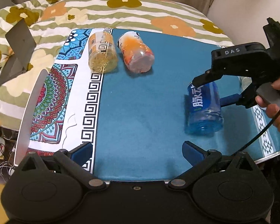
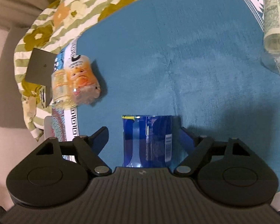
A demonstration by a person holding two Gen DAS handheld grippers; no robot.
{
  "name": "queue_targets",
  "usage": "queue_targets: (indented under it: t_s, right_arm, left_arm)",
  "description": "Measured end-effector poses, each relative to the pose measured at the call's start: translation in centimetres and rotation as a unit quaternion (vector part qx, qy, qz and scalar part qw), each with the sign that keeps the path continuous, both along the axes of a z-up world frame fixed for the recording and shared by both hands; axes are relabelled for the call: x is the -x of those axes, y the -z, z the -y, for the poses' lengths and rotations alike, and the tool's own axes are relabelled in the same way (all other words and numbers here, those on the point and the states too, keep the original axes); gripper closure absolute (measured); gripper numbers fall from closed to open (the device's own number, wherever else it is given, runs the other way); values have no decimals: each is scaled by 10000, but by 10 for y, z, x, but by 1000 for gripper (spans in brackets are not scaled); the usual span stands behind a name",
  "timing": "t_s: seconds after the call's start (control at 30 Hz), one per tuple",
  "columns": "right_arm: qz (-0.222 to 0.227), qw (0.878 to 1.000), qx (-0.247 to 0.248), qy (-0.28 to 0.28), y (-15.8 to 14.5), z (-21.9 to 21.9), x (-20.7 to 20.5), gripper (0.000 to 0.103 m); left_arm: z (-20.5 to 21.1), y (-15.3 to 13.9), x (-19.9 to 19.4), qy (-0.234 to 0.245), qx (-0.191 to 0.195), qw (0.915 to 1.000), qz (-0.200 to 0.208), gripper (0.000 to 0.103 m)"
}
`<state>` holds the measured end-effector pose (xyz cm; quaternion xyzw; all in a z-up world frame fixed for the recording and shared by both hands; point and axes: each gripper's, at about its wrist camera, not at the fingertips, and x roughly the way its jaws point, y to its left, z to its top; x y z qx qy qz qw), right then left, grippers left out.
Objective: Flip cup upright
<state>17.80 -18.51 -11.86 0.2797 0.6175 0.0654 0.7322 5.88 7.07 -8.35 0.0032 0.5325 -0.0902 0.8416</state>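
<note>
On the far left of the teal tablecloth (image 1: 140,102) a yellow cup (image 1: 102,53) lies on its side, just where the patterned border begins. Just to its right lies an orange cup (image 1: 137,53), also tipped over. Neither is touched.

My left gripper (image 1: 138,153) hovers at the near edge of the table, its fingers spread wide apart with nothing between them.

Further right, well apart from the other two, is the blue cup (image 1: 204,108), the one I am working on. It lies on its side on the cloth. It is a cut-down plastic bottle with a printed label, see-through and empty as far as I can tell, so I judge it light, thin-walled and easy to dent, with a smooth skin that may slip.

My right gripper (image 2: 143,140) straddles this cup: in its own view the blue body sits between my spread fingers, with a gap on each side. I am not yet squeezing it.

I would close gently across the labelled middle, where the wall looks straightest, then roll my wrist to stand it up.

At the far right edge a pale green cup (image 2: 275,20) lies on its side too.
</note>
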Motion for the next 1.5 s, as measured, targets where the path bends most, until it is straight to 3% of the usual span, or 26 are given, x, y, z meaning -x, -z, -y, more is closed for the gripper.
queue_targets:
  t_s: [0.2,0.5,0.6,0.67,0.73,0.8,0.9,1.0,1.17,1.5]
  right_arm:
    - [-192,9997,25,141,14,-2,-5,27]
    - [-100,9996,32,245,11,-2,1,30]
    - [253,9993,41,268,-10,0,7,30]
    - [775,9964,145,323,-32,2,14,30]
    - [1507,9868,402,439,-51,1,28,30]
    - [2252,9699,777,514,-54,-4,45,30]
    - [3140,9362,1524,408,-35,-19,62,30]
    - [3660,9061,2114,186,-12,-36,70,30]
    - [3891,8952,2170,139,2,-40,76,29]
    - [3922,8951,2119,-16,4,-37,95,29]
  left_arm:
    - [-8,4,-10,110,95,9999,-38,0]
    - [-18,3,-13,136,153,9998,-82,0]
    - [-20,-3,-14,164,120,9998,-2,0]
    - [-20,-7,-14,171,114,9998,64,0]
    - [-20,-8,-16,173,137,9997,110,0]
    - [-19,-7,-18,188,145,9997,112,0]
    - [-17,-4,-19,218,43,9997,129,0]
    - [-17,0,-19,211,-79,9997,122,0]
    - [-13,5,-20,250,-130,9996,102,0]
    - [4,4,-19,453,-120,9988,146,0]
